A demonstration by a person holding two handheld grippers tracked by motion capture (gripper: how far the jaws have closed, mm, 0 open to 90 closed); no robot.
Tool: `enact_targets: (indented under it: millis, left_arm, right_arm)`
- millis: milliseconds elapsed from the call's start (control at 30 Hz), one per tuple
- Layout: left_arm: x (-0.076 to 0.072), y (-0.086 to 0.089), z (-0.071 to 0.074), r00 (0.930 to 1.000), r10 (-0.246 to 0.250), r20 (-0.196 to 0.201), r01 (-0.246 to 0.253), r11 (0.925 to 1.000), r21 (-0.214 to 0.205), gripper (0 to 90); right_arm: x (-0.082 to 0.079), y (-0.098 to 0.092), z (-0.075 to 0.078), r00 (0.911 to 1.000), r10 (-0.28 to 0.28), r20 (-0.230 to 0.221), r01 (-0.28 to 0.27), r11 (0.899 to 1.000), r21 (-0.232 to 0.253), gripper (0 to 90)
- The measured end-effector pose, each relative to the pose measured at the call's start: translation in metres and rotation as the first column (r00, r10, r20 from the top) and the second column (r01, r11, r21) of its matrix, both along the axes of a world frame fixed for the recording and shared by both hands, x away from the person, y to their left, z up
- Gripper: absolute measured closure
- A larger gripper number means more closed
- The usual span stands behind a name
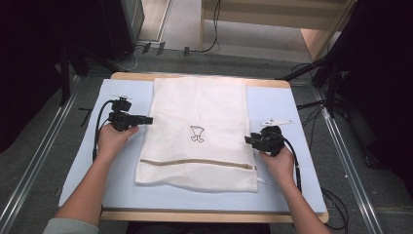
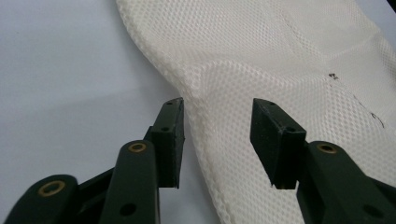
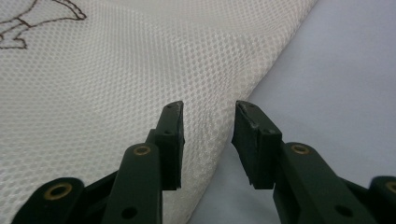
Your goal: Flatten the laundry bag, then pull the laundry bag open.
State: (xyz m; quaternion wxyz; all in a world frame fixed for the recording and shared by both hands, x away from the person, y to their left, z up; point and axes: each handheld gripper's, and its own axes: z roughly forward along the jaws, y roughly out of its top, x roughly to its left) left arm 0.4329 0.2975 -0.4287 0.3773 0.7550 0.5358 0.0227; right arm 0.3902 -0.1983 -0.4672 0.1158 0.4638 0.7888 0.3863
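A white mesh laundry bag (image 1: 197, 117) lies flat on the light blue mat (image 1: 277, 107), with a tan zipper (image 1: 195, 162) near its front edge and a small dark embroidered figure (image 1: 197, 134) in the middle. My left gripper (image 1: 148, 119) is at the bag's left edge. In the left gripper view its jaws (image 2: 218, 102) stand open over the mesh (image 2: 280, 56), and the edge fabric bulges up between them. My right gripper (image 1: 247, 140) is at the bag's right edge. Its jaws (image 3: 209, 106) are open astride the edge of the mesh (image 3: 116, 70), and the pads do not press on it.
The mat covers a wooden table (image 1: 195, 217) with bare blue strips left and right of the bag. Metal rails (image 1: 39, 151) run along the floor on both sides. Cables (image 1: 311, 105) and dark stands lie at the right and beyond the far edge.
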Motion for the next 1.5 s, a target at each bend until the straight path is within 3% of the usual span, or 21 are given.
enact_targets:
  millis: [100, 433, 833, 1067, 1300, 1500]
  left_arm:
    - [-0.007, -0.003, 0.004, 0.9999, -0.013, 0.005, 0.013, 0.9997, 0.023, 52.6]
    - [-0.029, -0.016, 0.017, 0.9967, -0.072, 0.037, 0.071, 0.997, 0.033, 47.2]
    - [-0.046, -0.033, 0.027, 0.9887, -0.133, 0.07, 0.131, 0.9909, 0.031, 43.5]
    - [-0.053, -0.042, 0.031, 0.984, -0.152, 0.093, 0.15, 0.9883, 0.026, 43.0]
    - [-0.055, -0.051, 0.034, 0.9789, -0.176, 0.104, 0.174, 0.9844, 0.029, 43.0]
    - [-0.054, -0.061, 0.034, 0.9722, -0.205, 0.112, 0.204, 0.9787, 0.028, 43.1]
  right_arm:
    - [-0.002, -0.002, 0.004, 0.9999, 0.006, 0.013, -0.006, 1.0, 0.016, 64.4]
    - [-0.011, -0.008, 0.015, 0.9994, 0.026, 0.022, -0.027, 0.998, 0.048, 63.9]
    - [-0.038, -0.012, 0.025, 0.9981, 0.062, 0.005, -0.062, 0.996, 0.069, 64.7]
    - [-0.05, -0.009, 0.021, 0.995, 0.097, -0.024, -0.096, 0.994, 0.046, 67.1]
    - [-0.054, -0.008, 0.015, 0.9918, 0.119, -0.047, -0.116, 0.992, 0.049, 79.0]
    - [-0.057, -0.009, 0.008, 0.9858, 0.138, -0.095, -0.135, 0.99, 0.04, 88.7]
